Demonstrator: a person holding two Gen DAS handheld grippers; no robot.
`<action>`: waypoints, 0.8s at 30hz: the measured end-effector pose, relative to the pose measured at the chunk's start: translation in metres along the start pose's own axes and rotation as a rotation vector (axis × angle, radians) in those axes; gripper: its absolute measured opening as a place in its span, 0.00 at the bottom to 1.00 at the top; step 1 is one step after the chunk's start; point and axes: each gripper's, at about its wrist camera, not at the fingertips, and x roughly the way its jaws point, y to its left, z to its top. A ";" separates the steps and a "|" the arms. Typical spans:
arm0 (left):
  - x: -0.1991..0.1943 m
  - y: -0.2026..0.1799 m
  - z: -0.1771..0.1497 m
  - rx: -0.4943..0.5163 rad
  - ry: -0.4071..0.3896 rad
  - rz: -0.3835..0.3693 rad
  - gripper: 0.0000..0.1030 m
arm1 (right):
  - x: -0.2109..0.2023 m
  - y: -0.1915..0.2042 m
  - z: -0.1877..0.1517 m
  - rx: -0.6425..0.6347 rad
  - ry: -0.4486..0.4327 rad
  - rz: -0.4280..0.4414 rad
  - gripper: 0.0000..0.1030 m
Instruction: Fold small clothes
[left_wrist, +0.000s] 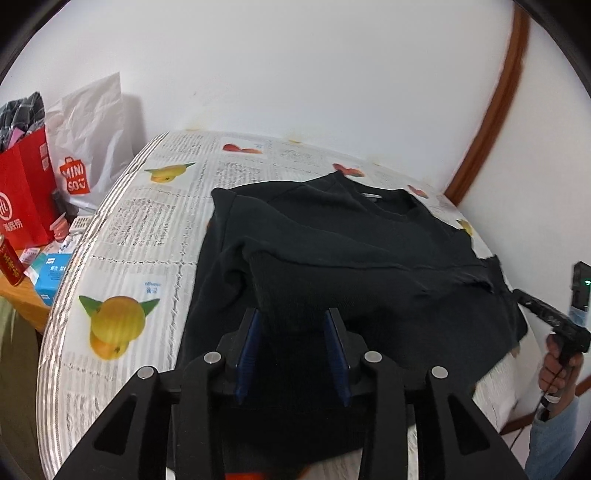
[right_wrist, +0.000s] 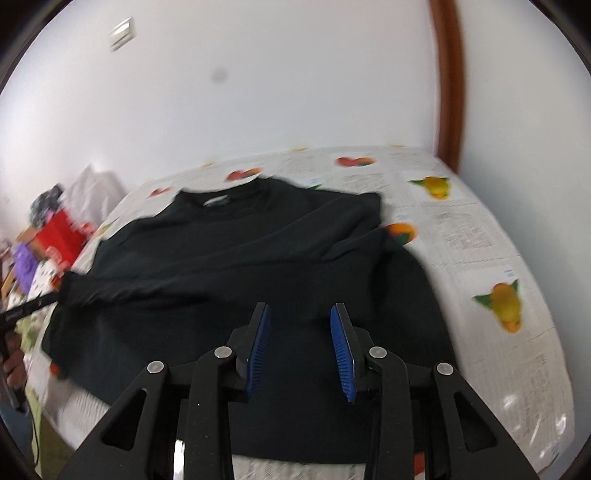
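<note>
Left tongs (left_wrist: 293, 328) stand partly open over the black sweater (left_wrist: 354, 254), whose cuff lies between the blue pads (left_wrist: 249, 347) unpinched. Far left of them, a red bag (left_wrist: 24, 195) holds dark checked cloth; a white Miniso bag (left_wrist: 92, 147) stands behind it, contents hidden.

Right tongs (right_wrist: 301, 325) gape likewise, gripping nothing, above the sweater (right_wrist: 258, 240) spread on the fruit-print tablecloth (right_wrist: 480, 229). Far left, the red bag (right_wrist: 61, 232) is blurred.
</note>
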 end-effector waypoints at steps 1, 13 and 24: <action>-0.003 -0.004 -0.004 0.008 0.005 -0.015 0.35 | 0.003 0.006 -0.004 -0.017 0.016 0.012 0.33; 0.059 -0.053 -0.004 0.114 0.127 0.038 0.38 | 0.062 0.031 -0.008 -0.079 0.133 -0.113 0.33; 0.090 -0.046 0.042 0.117 0.069 0.103 0.38 | 0.091 0.022 0.045 -0.001 0.078 -0.084 0.30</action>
